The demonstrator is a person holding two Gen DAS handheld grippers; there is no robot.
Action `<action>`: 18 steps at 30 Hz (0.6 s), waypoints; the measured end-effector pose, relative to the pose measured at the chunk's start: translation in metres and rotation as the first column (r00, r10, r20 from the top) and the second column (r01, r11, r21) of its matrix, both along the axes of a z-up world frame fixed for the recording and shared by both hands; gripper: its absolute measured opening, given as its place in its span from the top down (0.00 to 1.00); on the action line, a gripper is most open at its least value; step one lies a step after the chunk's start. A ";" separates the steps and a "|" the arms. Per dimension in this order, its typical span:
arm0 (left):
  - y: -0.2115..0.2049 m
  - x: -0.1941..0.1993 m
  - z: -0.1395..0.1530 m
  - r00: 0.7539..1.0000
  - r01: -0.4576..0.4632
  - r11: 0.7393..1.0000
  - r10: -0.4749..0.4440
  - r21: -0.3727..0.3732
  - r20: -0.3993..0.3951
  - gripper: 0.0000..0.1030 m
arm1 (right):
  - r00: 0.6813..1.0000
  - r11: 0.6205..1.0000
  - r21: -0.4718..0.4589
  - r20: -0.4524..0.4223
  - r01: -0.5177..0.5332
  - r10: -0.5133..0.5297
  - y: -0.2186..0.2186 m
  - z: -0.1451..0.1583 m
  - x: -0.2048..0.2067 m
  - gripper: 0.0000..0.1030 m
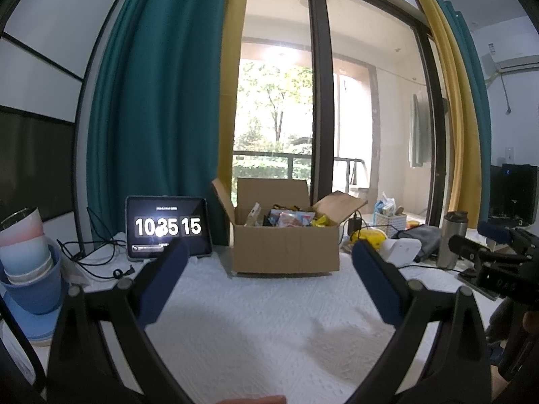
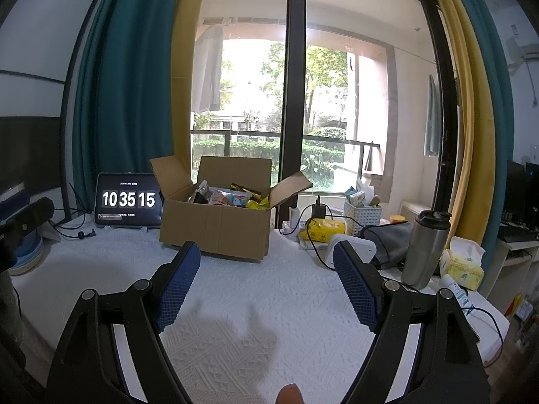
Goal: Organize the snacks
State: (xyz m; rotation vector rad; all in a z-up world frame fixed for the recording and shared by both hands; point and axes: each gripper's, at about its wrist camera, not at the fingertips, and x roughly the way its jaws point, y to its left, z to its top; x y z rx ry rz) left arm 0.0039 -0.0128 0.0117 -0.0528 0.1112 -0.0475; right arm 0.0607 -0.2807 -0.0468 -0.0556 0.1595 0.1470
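An open cardboard box (image 1: 286, 249) (image 2: 215, 227) stands at the back of the white cloth-covered table, flaps up. Several snack packets (image 1: 293, 219) (image 2: 229, 198) fill it. My left gripper (image 1: 269, 252) hovers over the cloth in front of the box, blue pads wide apart, nothing between them. My right gripper (image 2: 266, 252) is also open and empty, short of the box and slightly to its right. In the left wrist view the right gripper (image 1: 488, 239) shows at the right edge.
A tablet clock (image 1: 168, 227) (image 2: 128, 200) stands left of the box. Stacked cups and bowls (image 1: 27, 262) sit at the far left. To the right are a steel tumbler (image 2: 424, 249), a yellow tissue pack (image 2: 325, 230), a white basket (image 2: 363, 215), a tissue box (image 2: 463, 264) and cables.
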 end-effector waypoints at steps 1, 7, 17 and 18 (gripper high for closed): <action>0.000 0.000 0.000 1.000 0.001 1.000 -0.001 0.000 0.000 0.04 | 1.000 1.000 0.000 0.000 -0.001 0.001 0.000 0.000 0.000 0.18; 0.000 0.000 0.000 1.000 0.000 1.000 0.000 0.002 -0.003 0.04 | 1.000 1.000 0.001 -0.005 -0.001 0.001 0.002 0.000 0.001 0.18; 0.000 0.001 -0.001 1.000 -0.002 1.000 0.002 -0.001 -0.007 0.04 | 1.000 1.000 0.002 -0.008 -0.004 0.004 0.003 -0.002 0.001 0.18; 0.000 0.001 -0.001 1.000 -0.003 1.000 0.003 0.000 -0.007 0.04 | 1.000 1.000 0.002 -0.008 -0.004 0.004 0.003 -0.003 0.001 0.18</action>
